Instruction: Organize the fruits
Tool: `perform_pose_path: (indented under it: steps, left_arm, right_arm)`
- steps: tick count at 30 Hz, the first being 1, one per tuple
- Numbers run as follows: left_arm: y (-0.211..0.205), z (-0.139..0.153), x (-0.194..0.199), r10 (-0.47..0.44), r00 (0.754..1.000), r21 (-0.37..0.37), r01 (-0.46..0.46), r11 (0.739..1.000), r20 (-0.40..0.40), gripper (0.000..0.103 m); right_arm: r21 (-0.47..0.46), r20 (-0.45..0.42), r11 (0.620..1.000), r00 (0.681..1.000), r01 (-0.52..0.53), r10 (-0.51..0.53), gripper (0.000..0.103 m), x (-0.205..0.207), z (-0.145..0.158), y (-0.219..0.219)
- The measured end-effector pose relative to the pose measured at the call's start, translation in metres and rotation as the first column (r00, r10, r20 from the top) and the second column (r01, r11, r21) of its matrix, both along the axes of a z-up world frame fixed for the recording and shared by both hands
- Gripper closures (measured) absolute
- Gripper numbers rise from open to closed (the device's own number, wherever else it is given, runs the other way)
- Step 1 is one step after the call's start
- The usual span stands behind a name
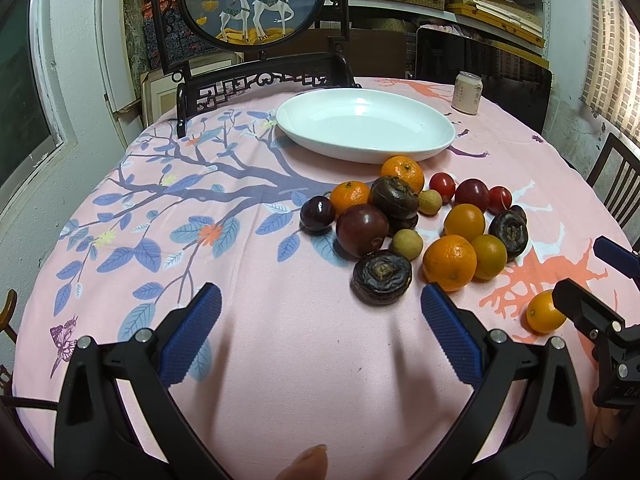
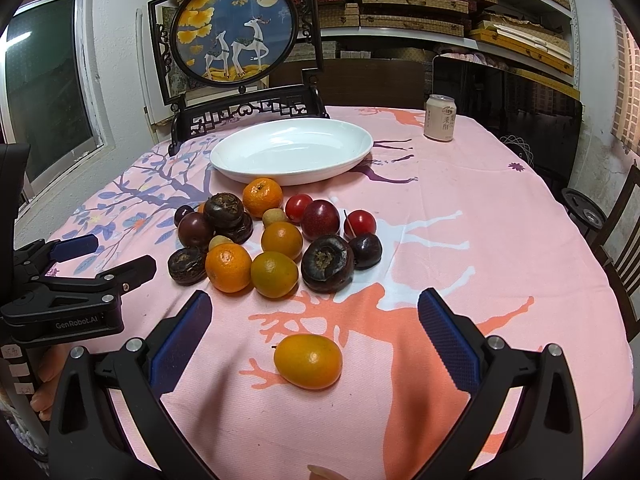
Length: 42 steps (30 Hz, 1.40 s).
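Observation:
A pile of fruit (image 1: pixel 416 224) lies on the pink tablecloth: oranges, dark plums, red cherry tomatoes, small tan longans and dark wrinkled fruits (image 2: pixel 280 240). A white oval plate (image 1: pixel 364 124) stands empty behind the pile (image 2: pixel 292 152). One yellow-orange fruit (image 2: pixel 308 366) lies apart, between the open fingers of my right gripper (image 2: pixel 314 338), not touched. It shows in the left wrist view (image 1: pixel 544 312) beside the right gripper (image 1: pixel 588 280). My left gripper (image 1: pixel 320 332) is open and empty above bare cloth, left of a dark wrinkled fruit (image 1: pixel 382 276). It shows in the right wrist view (image 2: pixel 108 258).
A drink can (image 2: pixel 440 118) stands at the back right of the table (image 1: pixel 466 93). A dark wooden stand with a round deer picture (image 2: pixel 236 28) stands behind the plate. Chairs (image 2: pixel 624 224) stand at the right edge. Shelves with boxes fill the back wall.

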State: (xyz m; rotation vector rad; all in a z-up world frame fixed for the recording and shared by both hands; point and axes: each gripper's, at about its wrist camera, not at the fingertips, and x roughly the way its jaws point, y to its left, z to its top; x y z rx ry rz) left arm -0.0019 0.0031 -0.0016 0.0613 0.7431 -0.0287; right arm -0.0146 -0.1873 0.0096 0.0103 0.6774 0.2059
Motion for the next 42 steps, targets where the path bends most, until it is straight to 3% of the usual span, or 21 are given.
perform_pose_path:
  steps: [20, 27, 31, 37, 42]
  left_arm:
    - [-0.001, -0.004, 0.001, -0.003, 1.0, 0.0, 0.003, 1.0, -0.016, 0.002]
    - [0.004, -0.028, 0.02, -0.024, 0.983, -0.018, 0.021, 1.0, -0.18, 0.002]
    - [0.005, -0.04, 0.026, -0.048, 0.962, 0.027, 0.058, 0.998, -0.27, 0.002]
    - [0.008, -0.039, 0.017, -0.121, 0.966, 0.019, 0.128, 0.992, -0.229, 0.002]
    - [0.008, -0.038, 0.018, -0.124, 0.966, 0.017, 0.131, 0.991, -0.228, 0.002]
  right_arm:
    - [-0.002, -0.009, 1.0, 1.0, -0.004, 0.004, 0.001, 0.003, -0.004, 0.0]
    - [0.024, -0.163, 0.997, 0.984, -0.072, 0.075, 0.001, 0.003, -0.025, -0.008]
    - [-0.067, -0.265, 0.994, 0.962, -0.091, 0.07, 0.001, -0.004, -0.044, -0.017]
    - [-0.114, -0.285, 0.979, 0.95, -0.168, 0.129, 0.001, -0.011, -0.052, -0.023]
    - [-0.093, -0.281, 0.98, 0.949, -0.174, 0.142, 0.001, -0.012, -0.048, -0.027]
